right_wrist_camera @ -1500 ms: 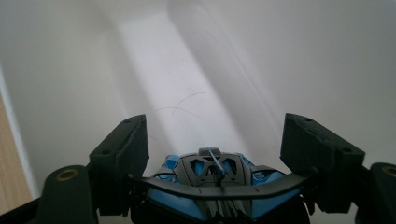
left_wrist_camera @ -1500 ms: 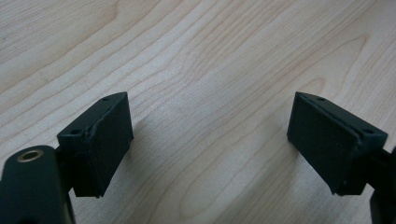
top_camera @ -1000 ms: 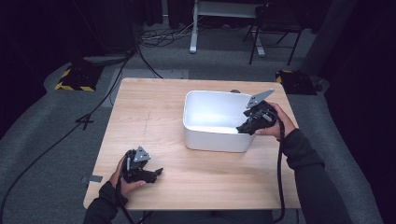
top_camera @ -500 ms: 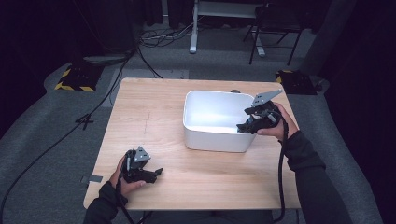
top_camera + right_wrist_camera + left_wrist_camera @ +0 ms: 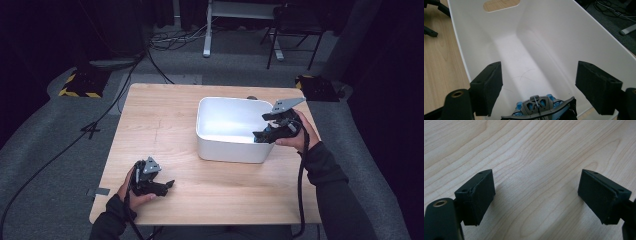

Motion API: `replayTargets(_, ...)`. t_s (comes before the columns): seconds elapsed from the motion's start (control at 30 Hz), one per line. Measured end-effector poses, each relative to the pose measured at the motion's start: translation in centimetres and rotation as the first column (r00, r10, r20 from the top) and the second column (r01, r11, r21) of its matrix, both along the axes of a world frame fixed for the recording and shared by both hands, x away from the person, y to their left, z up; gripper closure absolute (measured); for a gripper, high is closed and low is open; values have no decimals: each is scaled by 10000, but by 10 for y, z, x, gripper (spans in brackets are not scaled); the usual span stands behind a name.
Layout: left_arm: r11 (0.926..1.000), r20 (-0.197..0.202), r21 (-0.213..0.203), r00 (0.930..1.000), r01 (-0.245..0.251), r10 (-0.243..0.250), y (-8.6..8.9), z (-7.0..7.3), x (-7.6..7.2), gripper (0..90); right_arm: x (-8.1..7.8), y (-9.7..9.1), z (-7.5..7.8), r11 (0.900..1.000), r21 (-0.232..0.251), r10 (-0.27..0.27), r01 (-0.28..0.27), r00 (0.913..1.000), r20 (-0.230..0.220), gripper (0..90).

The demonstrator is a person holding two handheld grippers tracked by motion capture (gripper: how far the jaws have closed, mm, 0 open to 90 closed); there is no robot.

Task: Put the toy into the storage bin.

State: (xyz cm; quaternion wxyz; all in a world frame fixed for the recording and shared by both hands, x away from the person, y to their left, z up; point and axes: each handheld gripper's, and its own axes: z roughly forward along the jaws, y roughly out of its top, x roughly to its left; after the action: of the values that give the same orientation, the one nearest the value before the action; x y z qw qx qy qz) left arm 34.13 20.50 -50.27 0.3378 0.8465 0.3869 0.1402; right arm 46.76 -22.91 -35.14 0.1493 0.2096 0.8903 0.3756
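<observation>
A white plastic bin (image 5: 225, 145) stands on the wooden table (image 5: 160, 120), right of centre. My right gripper (image 5: 261, 135) hangs over the bin's right end with its jaws pointing inside. In the right gripper view the right gripper (image 5: 539, 75) is open above the bin's floor (image 5: 524, 65). A blue, grey and black object (image 5: 537, 108) lies low in the bin just under the jaws, partly cut off. My left gripper (image 5: 165, 186) rests near the table's front left. In the left gripper view the left gripper (image 5: 536, 182) is open over bare wood.
The bin has a handle cut-out (image 5: 501, 4) in its far end wall. Cables trail from both grippers off the table's front edge. Beyond the table are a dark floor, a chair (image 5: 292, 30) and a desk leg (image 5: 207, 30).
My right gripper has shifted slightly to the right at the bin's right end. The left gripper has stayed where it was.
</observation>
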Motion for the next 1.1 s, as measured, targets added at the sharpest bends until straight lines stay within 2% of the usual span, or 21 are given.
replayTargets(0.03,10000,-14,0,10000,-4,4,0,0,0,145,-1,0,1,9998,14,-188,188,9997,136,214)
replayTargets(0.13,10000,-21,-20,10000,3,-3,0,0,0,145,-2,0,1,9998,69,-169,167,9996,247,214)
replayTargets(0.17,10000,-9,-6,10000,0,0,0,0,0,145,-5,0,2,9994,220,-272,265,9990,350,208)
replayTargets(0.33,10000,-52,-44,10000,18,-18,0,0,0,145,-10,-1,4,9976,325,-623,603,9960,645,195)
replayTargets(0.6,10000,-35,-56,10000,15,-15,0,0,0,145,-16,-5,3,9947,463,-961,924,9915,873,199)
replayTargets(0.67,10000,-52,-50,10000,6,-6,0,0,0,145,-18,-7,4,9911,522,-1278,1226,9856,1108,210)
replayTargets(0.73,10000,-32,-27,10000,7,-7,0,0,0,145,-20,-9,5,9880,713,-1442,1369,9836,1085,211)
replayTargets(0.83,10000,-29,-22,10000,12,-12,0,0,0,145,-23,-13,7,9853,881,-1568,1463,9792,1286,213)
replayTargets(1.1,10000,-111,-56,9999,8,-9,0,0,0,144,-28,-26,11,9748,1136,-2068,1920,9686,1379,232)
